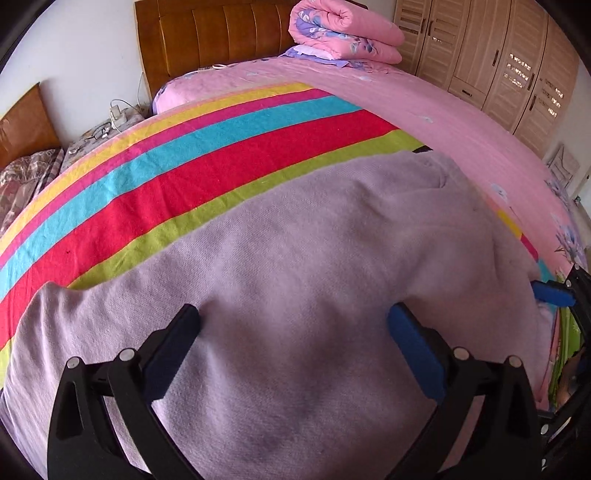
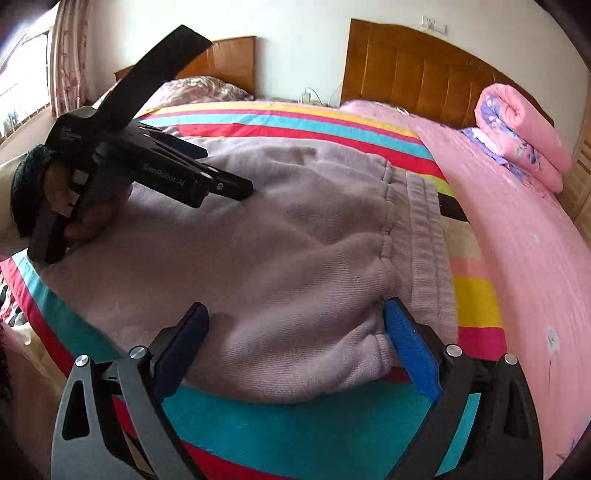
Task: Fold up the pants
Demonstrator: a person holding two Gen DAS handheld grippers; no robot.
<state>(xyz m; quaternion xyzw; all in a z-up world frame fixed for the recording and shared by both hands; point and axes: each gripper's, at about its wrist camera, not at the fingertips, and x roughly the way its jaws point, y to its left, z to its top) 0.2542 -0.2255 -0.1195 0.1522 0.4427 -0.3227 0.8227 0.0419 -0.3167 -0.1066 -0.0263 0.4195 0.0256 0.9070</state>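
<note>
Lilac sweatpants (image 1: 314, 258) lie folded on a striped blanket (image 1: 184, 173) on the bed. In the right wrist view the pants (image 2: 277, 240) show their ribbed waistband (image 2: 428, 236) at the right and a cuff (image 2: 369, 354) near the front edge. My left gripper (image 1: 293, 321) is open and hovers just over the middle of the pants, holding nothing; it also shows in the right wrist view (image 2: 221, 170), low over the pants' left part. My right gripper (image 2: 295, 321) is open, its jaws on either side of the front cuff end. Its blue fingertip (image 1: 550, 291) shows at the right edge of the left wrist view.
The striped blanket (image 2: 295, 424) lies over a pink sheet (image 1: 424, 110). A rolled pink quilt (image 1: 343, 33) sits by the wooden headboard (image 1: 207, 37). Wardrobes (image 1: 498, 55) stand at the right. A second bed (image 2: 199, 88) and a window (image 2: 22, 74) are at the left.
</note>
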